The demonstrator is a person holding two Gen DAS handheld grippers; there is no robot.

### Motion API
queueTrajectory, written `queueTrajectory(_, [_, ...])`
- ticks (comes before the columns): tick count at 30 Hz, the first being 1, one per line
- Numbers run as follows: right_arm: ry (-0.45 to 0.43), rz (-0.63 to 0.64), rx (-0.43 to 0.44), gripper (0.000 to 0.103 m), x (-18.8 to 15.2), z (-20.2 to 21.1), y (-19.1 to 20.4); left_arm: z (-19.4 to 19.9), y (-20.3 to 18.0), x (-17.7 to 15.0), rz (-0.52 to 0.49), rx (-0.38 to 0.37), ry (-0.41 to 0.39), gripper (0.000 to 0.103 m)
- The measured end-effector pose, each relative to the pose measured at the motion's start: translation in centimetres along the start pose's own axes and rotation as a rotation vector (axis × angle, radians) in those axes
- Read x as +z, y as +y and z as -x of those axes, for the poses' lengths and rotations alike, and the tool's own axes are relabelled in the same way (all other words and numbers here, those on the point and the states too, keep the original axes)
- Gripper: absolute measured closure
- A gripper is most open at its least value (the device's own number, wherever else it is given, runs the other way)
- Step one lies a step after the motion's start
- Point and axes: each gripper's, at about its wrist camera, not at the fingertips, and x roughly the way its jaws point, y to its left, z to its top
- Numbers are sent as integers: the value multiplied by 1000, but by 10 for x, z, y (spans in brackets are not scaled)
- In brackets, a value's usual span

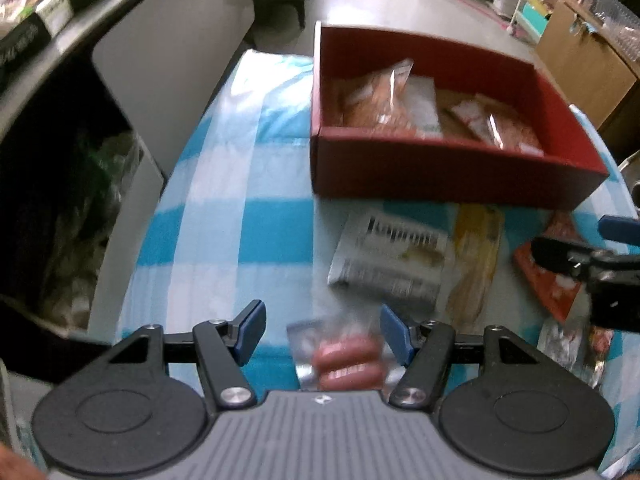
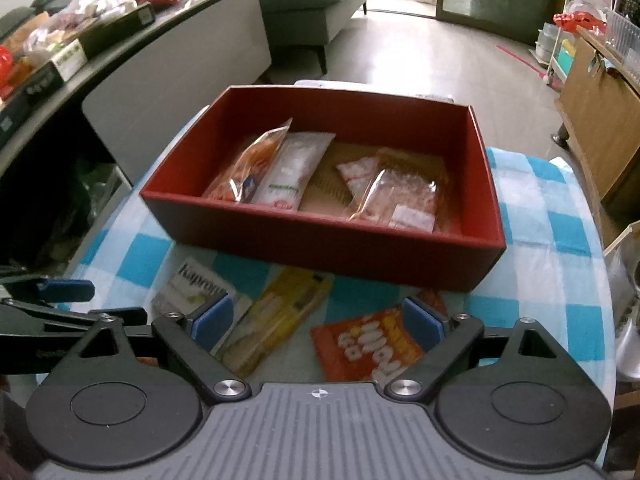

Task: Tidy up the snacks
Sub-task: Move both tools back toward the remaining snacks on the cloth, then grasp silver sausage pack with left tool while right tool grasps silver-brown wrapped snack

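Note:
A red box [image 2: 332, 240] stands on the blue-checked table and holds several snack packets [image 2: 280, 172]; it also shows in the left wrist view [image 1: 440, 172]. My left gripper [image 1: 322, 332] is open above a clear pack of pink sausages [image 1: 346, 364] that lies between its fingers. My right gripper [image 2: 318, 320] is open, low over an orange snack packet [image 2: 366, 344] and a yellow packet [image 2: 280, 320]. A white packet with dark lettering [image 2: 192, 286] lies to the left; it also shows in the left wrist view [image 1: 392, 256].
A grey counter [image 2: 120, 48] with boxes and bags runs along the left. A wooden cabinet [image 2: 600, 120] stands at the right. A silver packet [image 1: 568, 344] lies at the table's right edge. The checked cloth [image 1: 240, 200] lies left of the box.

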Motion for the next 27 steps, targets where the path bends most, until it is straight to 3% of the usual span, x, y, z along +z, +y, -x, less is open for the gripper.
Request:
queueTrajectory(7, [-21, -16, 21, 5, -13, 19, -2, -9, 0, -20, 64, -45, 71, 45])
queueTrajectory(10, [-30, -21, 24, 5, -19, 25, -4, -12, -6, -25, 77, -35, 81, 38])
queueTrajectory(14, [-30, -29, 25, 5, -25, 29, -10, -19, -13, -27, 92, -28, 95, 37])
queueTrajectory(18, [-15, -30, 21, 5, -31, 28, -15, -23, -22, -27, 65, 15, 77, 34])
queueTrajectory(21, [0, -36, 16, 4, -34, 26, -20, -23, -27, -31, 34, 44, 63, 37])
queueTrajectory(27, [43, -67, -8, 1, -51, 25, -30, -18, -23, -38, 9, 21, 69, 40])
